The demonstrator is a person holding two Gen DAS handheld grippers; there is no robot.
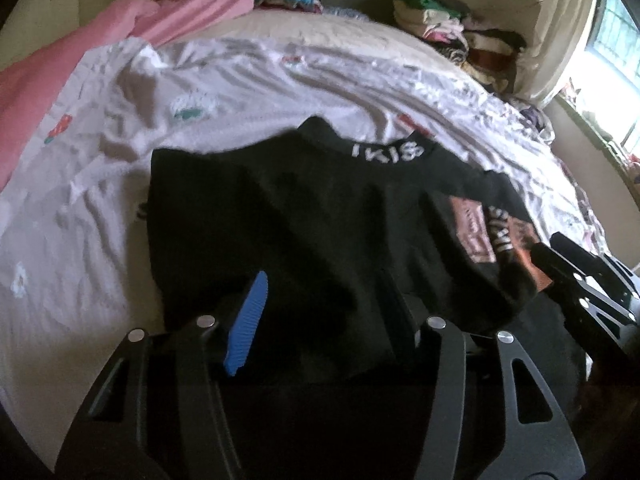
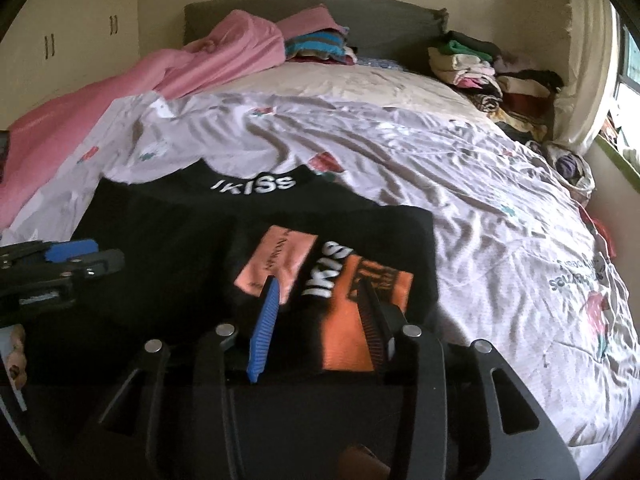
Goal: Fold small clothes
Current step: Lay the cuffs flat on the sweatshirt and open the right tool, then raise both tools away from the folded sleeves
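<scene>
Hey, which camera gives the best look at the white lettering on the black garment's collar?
The right wrist view: the collar lettering on the black garment reads sharp and complete there. The left wrist view shows the same lettering smaller and blurred, with its letters harder to make out.

Open, rumpled sheet [image 2: 460,184] is left free beyond and to the right of the black garment [image 2: 168,240]; the far left is taken up by a pink blanket [image 2: 224,52]; the far right corner is blocked by stacked clothes [image 2: 480,68]; the headboard end is closed by folded fabrics [image 2: 320,46].
</scene>
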